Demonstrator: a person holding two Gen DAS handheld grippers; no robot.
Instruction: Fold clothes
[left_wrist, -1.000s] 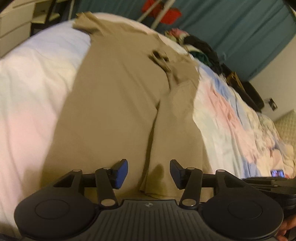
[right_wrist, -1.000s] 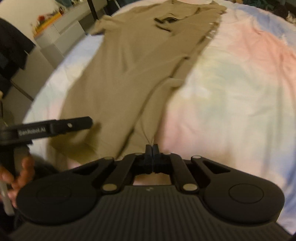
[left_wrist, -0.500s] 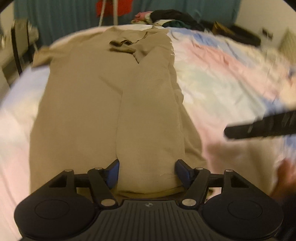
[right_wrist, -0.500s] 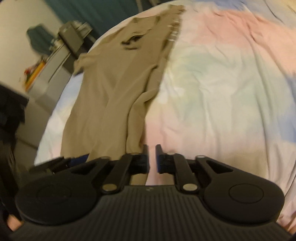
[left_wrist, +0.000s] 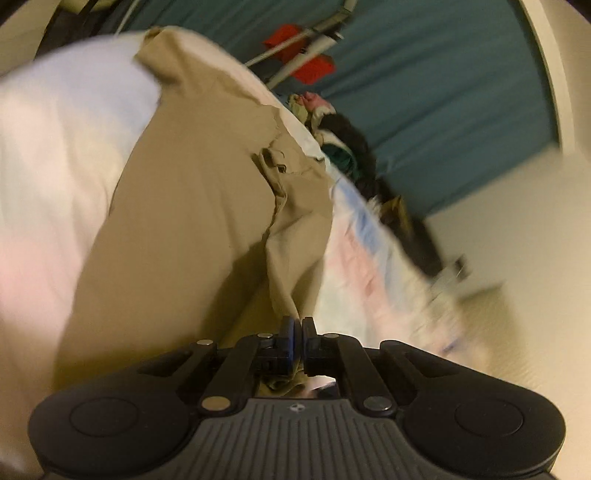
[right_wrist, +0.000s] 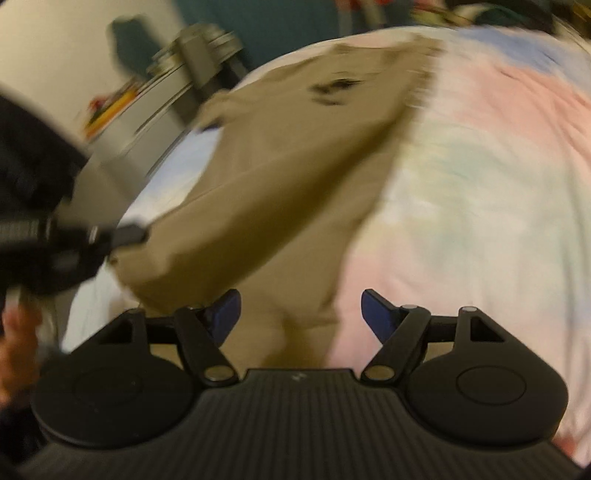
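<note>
Left wrist view shows my left tongs (left_wrist: 297, 326) pinched tight on the near hem of the tan garment (left_wrist: 192, 221), lifting that fold off the bed (left_wrist: 55, 147) with its pastel sheet. My right tongs (right_wrist: 300, 314) stand wide, gripping nothing, poised over the garment's near end (right_wrist: 288, 177). Both views are motion-blurred. Dark clothes (left_wrist: 347, 136) are heaped at the bed's far edge.

Home bedroom. Bed (right_wrist: 480, 166) with pastel tie-dye sheet, teal curtain (left_wrist: 443, 92) behind it, heap of loose clothes (left_wrist: 332, 125) at the far edge, white drawer unit (right_wrist: 122, 140) with clutter on top alongside, cream wall (left_wrist: 517, 229).
</note>
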